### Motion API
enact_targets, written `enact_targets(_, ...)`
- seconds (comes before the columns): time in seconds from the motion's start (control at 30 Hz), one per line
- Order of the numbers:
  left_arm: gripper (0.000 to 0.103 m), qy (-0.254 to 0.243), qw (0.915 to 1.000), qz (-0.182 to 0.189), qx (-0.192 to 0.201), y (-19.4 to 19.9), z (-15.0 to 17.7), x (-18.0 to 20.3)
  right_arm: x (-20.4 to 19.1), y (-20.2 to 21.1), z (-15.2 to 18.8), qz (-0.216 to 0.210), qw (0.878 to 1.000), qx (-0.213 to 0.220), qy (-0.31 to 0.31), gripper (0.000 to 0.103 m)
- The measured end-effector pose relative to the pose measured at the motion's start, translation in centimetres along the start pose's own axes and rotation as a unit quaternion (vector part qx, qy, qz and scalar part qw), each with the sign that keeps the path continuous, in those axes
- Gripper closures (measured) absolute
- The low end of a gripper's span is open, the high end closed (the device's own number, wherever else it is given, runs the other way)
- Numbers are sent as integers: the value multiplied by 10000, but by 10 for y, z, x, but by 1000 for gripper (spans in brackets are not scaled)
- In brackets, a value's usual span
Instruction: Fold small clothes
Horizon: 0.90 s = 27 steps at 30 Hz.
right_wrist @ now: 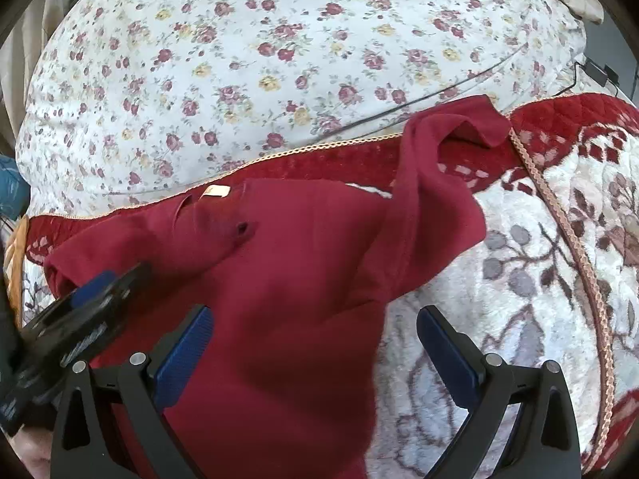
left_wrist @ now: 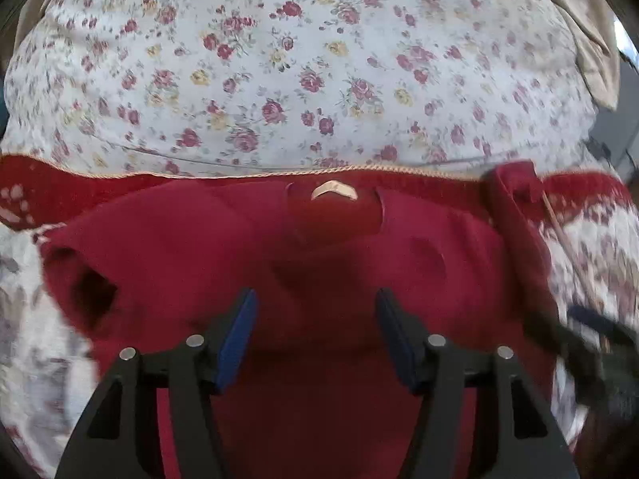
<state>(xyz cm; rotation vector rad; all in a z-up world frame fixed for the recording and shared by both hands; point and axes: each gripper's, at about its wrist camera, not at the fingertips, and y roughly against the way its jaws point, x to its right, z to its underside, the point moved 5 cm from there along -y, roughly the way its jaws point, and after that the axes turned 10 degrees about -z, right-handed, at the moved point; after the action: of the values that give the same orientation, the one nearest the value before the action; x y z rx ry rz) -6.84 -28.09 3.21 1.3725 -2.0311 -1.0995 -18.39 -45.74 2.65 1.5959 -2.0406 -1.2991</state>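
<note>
A dark red small shirt (left_wrist: 319,263) lies spread on a plush blanket, its neck label (left_wrist: 333,191) toward the far side. My left gripper (left_wrist: 315,307) hovers over the shirt's middle, open, with nothing between its blue pads. The right wrist view has the same shirt (right_wrist: 287,271), with one sleeve (right_wrist: 451,135) flung up toward the blanket's corner. My right gripper (right_wrist: 315,315) stands open above the shirt's right edge, gripping nothing. The left gripper (right_wrist: 100,291) appears blurred at the left there, and the right gripper (left_wrist: 591,331) shows as a dark blur at the right of the left wrist view.
The red and white blanket (right_wrist: 539,263) with a gold cord trim (right_wrist: 575,239) lies on a floral sheet (left_wrist: 303,60). A thin dark cable (right_wrist: 459,88) crosses the sheet. Beige cloth (left_wrist: 591,40) hangs at the far right.
</note>
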Motion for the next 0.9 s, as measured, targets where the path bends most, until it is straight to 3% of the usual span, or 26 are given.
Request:
enact_targets(0.1,16,-56,9984,-428,359,35,7,-45,-2,-2,0,-143,9999,-1,67,0)
enact_targets(0.2,10,-10,9900,-1255,648,49,19,-93,-8,-14,-2,-261,9996,-34,38,0)
enact_targets(0.27,10,110,9822,-1810,497,34,31,-124,-18,-25,-7,-322,9994,-54,133,0)
enact_targets(0.4,10,414,9761,-2132,-56,-9,48,-163,-38,-53,-14,-184,9980,-193,566,1)
enact_targets(0.43,10,401,9734,-2251,-135,-16,50,-170,-42,-65,-15,-163,9973,-260,669,7)
enact_targets(0.5,10,469,9693,-2399,-267,-25,53,-181,-50,-91,-12,-300,9942,-567,866,38)
enact_targets(0.53,10,618,9696,-2343,-343,-29,54,-188,-53,-100,-9,-368,9926,-718,912,59)
enact_targets(0.6,10,858,9711,-2189,-421,-31,56,-194,-61,-101,-9,-413,9912,-527,1145,71)
enact_targets(0.63,10,898,9708,-2180,-438,-31,56,-195,-67,-100,-9,-551,9885,-545,1300,93)
enact_targets(0.77,10,755,9663,-2418,-460,-31,59,-195,-69,-63,-25,-599,9866,-146,1512,97)
enact_targets(0.83,10,834,9659,-2401,-489,-29,61,-199,-55,-38,-39,-282,9874,252,1537,97)
enact_targets(0.9,10,959,9659,-2351,-501,-25,63,-205,-35,-29,-46,58,9888,348,1447,97)
